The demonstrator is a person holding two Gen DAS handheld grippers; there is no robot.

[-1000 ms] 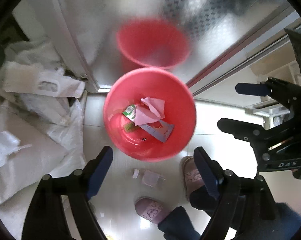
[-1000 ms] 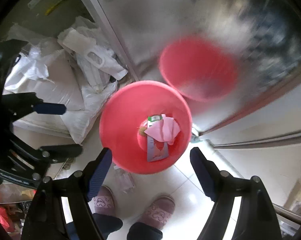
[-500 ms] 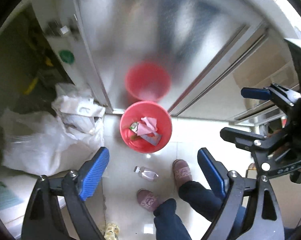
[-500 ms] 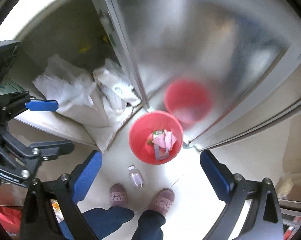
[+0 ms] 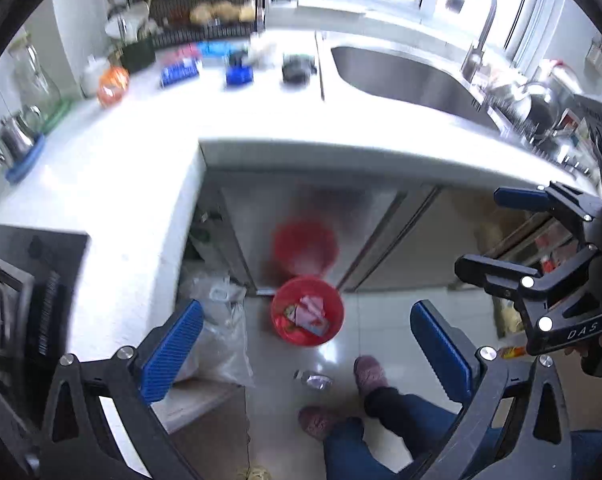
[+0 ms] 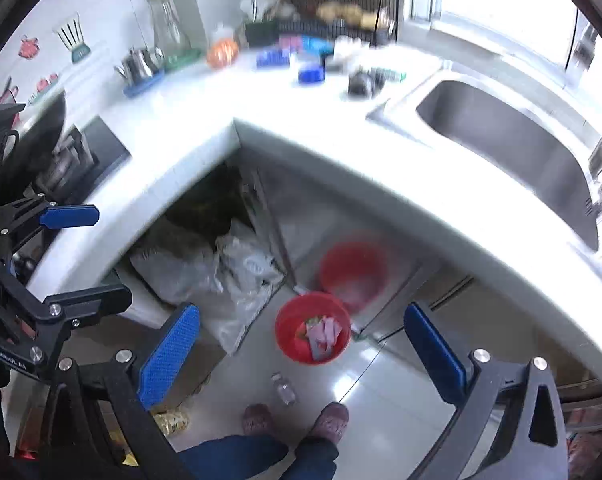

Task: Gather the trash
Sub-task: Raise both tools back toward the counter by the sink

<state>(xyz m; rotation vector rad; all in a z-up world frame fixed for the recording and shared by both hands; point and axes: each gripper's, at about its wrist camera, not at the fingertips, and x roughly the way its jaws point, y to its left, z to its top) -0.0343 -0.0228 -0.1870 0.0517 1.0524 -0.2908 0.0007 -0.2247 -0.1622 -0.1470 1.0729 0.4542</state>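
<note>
A red bin (image 5: 307, 311) stands on the floor far below both grippers, with pink paper and wrappers (image 5: 309, 312) inside. It also shows in the right wrist view (image 6: 312, 328). A small clear plastic bottle (image 5: 313, 379) lies on the tiles near the person's slippers, also seen in the right wrist view (image 6: 284, 390). My left gripper (image 5: 307, 354) is open and empty, high above the floor. My right gripper (image 6: 303, 354) is open and empty at the same height. Each gripper shows at the edge of the other's view.
A white L-shaped counter (image 5: 141, 152) carries jars, bottles and small items at the back. A steel sink (image 5: 405, 76) with a tap sits at the right. White plastic bags (image 6: 221, 280) lie under the counter. A steel cabinet door (image 5: 301, 216) mirrors the bin.
Both grippers have risen far from the bin, from close above it to above counter height. The counter and sink have come into view. Both stay open and empty.
</note>
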